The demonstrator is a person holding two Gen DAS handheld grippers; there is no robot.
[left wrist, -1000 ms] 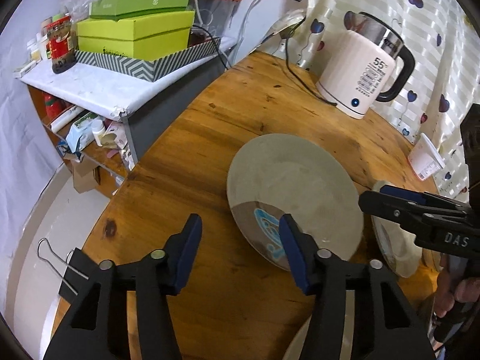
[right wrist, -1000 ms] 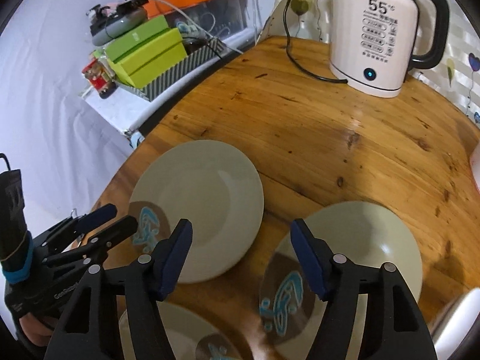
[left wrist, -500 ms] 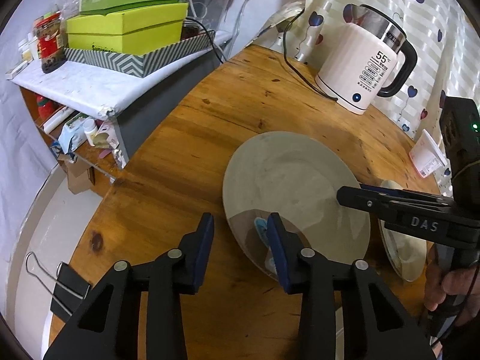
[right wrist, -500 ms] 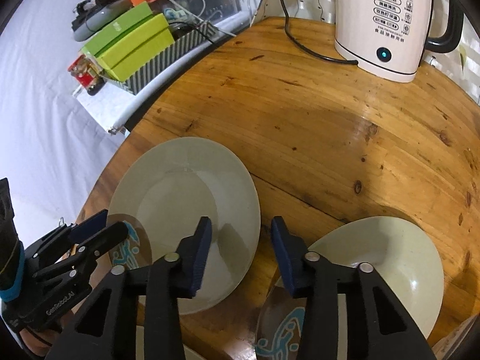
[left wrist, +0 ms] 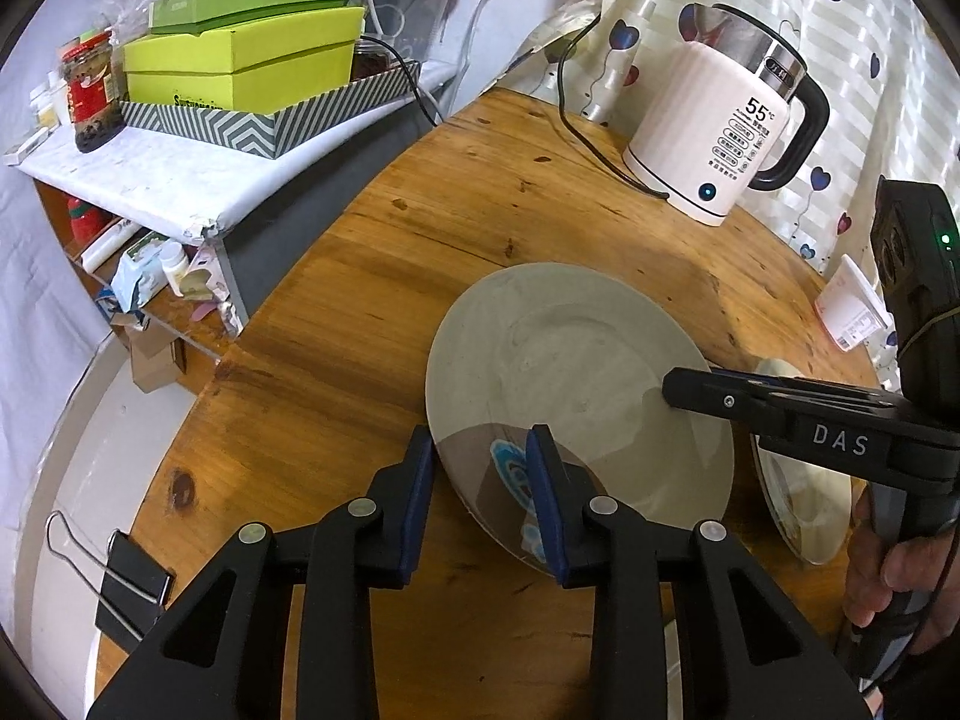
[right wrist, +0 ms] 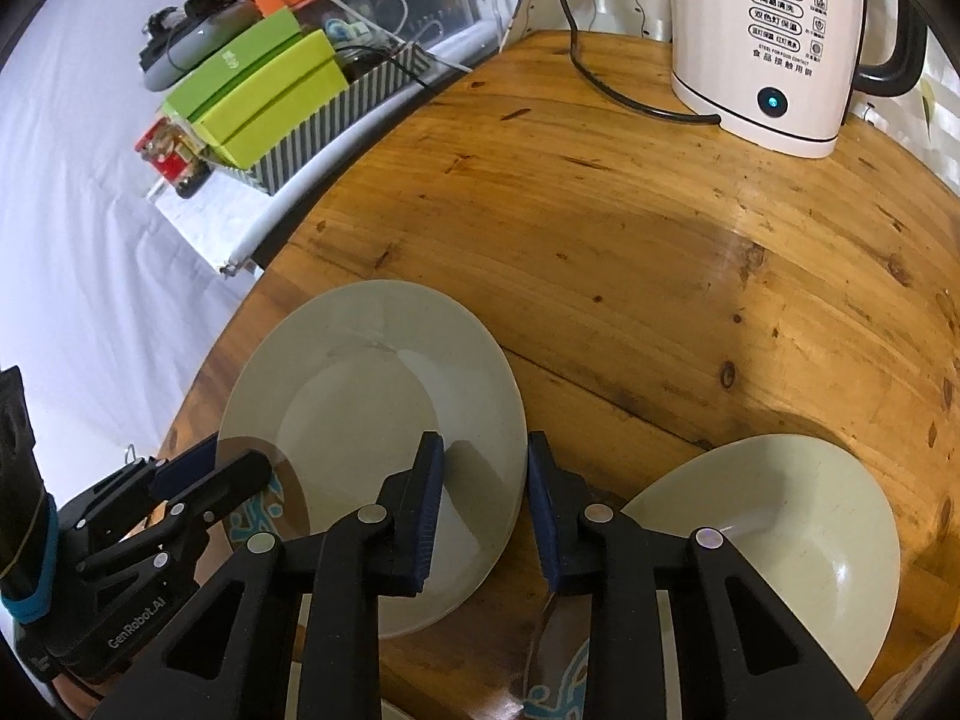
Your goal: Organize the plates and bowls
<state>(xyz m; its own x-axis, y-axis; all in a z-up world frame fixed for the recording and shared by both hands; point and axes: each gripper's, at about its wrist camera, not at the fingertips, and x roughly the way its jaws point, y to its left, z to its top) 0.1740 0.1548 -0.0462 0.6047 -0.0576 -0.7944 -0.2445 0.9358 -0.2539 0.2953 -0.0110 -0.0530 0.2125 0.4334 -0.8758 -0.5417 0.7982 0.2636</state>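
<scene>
The cream plate (left wrist: 576,384), lying flat on the wooden table (left wrist: 420,252) kettle-near, is being bracketed: its left rim is being closed on by the left gripper (left wrist: 480,501), its right rim by the right gripper (right wrist: 485,510), neither yet clamped.

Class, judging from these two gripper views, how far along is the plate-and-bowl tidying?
Done: nothing stacked yet. In hand: both hand-held grippers closing on the left plate, the left at its patterned rim, the right at its opposite edge. Left: the second dish lies apart on the table.
</scene>
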